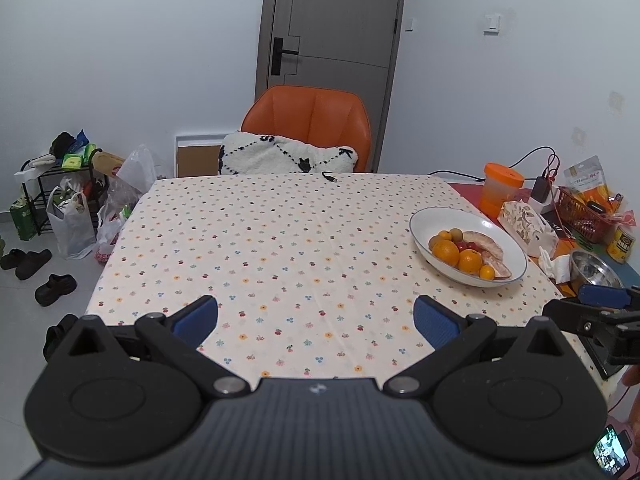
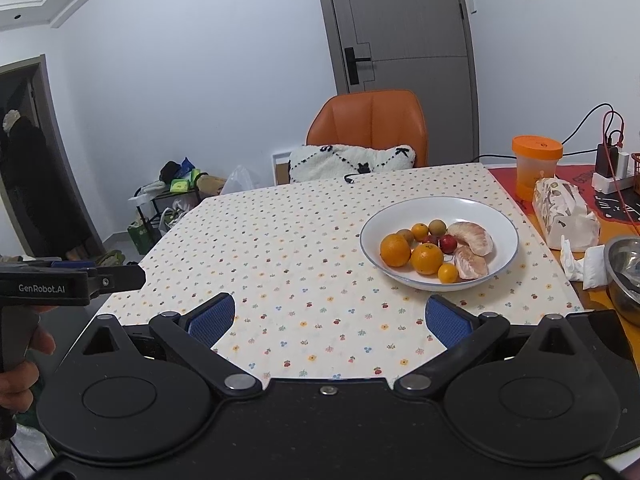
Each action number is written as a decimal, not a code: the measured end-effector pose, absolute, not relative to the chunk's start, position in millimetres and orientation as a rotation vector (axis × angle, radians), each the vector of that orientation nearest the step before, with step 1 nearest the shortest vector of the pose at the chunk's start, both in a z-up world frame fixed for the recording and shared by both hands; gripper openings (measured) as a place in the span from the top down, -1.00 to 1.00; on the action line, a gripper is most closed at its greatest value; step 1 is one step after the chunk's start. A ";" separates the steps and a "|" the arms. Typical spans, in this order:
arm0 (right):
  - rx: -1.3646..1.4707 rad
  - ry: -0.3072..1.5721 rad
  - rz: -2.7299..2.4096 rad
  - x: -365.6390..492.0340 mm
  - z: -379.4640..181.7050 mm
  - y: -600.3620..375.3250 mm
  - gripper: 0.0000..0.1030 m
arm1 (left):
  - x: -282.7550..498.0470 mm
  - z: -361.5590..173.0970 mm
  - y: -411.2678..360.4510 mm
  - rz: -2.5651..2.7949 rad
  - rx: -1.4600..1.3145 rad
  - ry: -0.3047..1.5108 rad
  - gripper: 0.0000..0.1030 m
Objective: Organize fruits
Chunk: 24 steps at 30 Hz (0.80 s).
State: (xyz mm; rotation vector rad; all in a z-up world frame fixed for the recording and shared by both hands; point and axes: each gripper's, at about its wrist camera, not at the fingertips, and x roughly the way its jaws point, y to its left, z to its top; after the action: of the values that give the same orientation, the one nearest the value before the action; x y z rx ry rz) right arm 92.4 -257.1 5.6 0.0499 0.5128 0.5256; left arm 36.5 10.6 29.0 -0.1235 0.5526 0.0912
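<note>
Fruits point(image 2: 434, 250) all lie in the white bowl point(image 2: 508, 224), far right of my grippers; my right gripper point(image 2: 330, 318) and left gripper point(image 1: 316, 318) gape wide, empty, over the tablecloth point(image 1: 280, 240); either gathering is done or sorting awaits.

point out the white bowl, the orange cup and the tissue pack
white bowl point(image 2: 502, 216): right wrist view, bare inner wall
orange cup point(image 2: 537, 168): right wrist view, cup body
tissue pack point(image 2: 562, 210): right wrist view, patterned top

Oranges point(image 2: 427, 258), pomelo segments point(image 2: 472, 237), possibly kiwis point(image 2: 437, 227) heaped in white bowl point(image 2: 504, 216).
</note>
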 end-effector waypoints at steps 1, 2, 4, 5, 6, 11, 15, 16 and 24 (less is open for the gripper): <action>0.050 0.512 0.525 92.1 6.0 -256.8 -1.00 | 36.5 28.7 9.9 0.091 -0.122 0.553 -1.00; 0.049 0.511 0.527 92.0 6.2 -256.4 -1.00 | 36.5 28.7 9.9 0.091 -0.122 0.553 -1.00; 0.047 0.510 0.531 92.0 6.2 -256.3 -1.00 | 36.6 28.9 9.7 0.091 -0.123 0.552 -1.00; 0.047 0.511 0.532 92.7 5.9 -256.3 -1.00 | 36.6 28.9 9.7 0.091 -0.122 0.552 -1.00; 0.048 0.512 0.532 93.1 5.6 -256.5 -1.00 | 36.7 28.9 9.6 0.091 -0.122 0.552 -1.00; 0.053 0.510 0.531 93.2 4.9 -256.9 -1.00 | 36.3 28.7 8.8 0.090 -0.120 0.552 -1.00; 0.051 0.510 0.531 92.8 4.5 -256.5 -1.00 | 36.5 28.5 8.3 0.092 -0.122 0.553 -1.00; 0.052 0.509 0.531 92.9 4.5 -256.8 -1.00 | 36.5 28.3 8.0 0.092 -0.122 0.553 -1.00; 0.051 0.508 0.533 92.1 3.8 -256.2 -1.00 | 36.4 28.0 8.3 0.091 -0.122 0.552 -1.00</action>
State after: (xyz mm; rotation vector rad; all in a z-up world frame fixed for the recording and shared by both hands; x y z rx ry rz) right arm 92.1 -256.2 3.8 0.0507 0.5082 0.5334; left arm 36.4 8.3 28.0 -0.1217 0.5522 0.0912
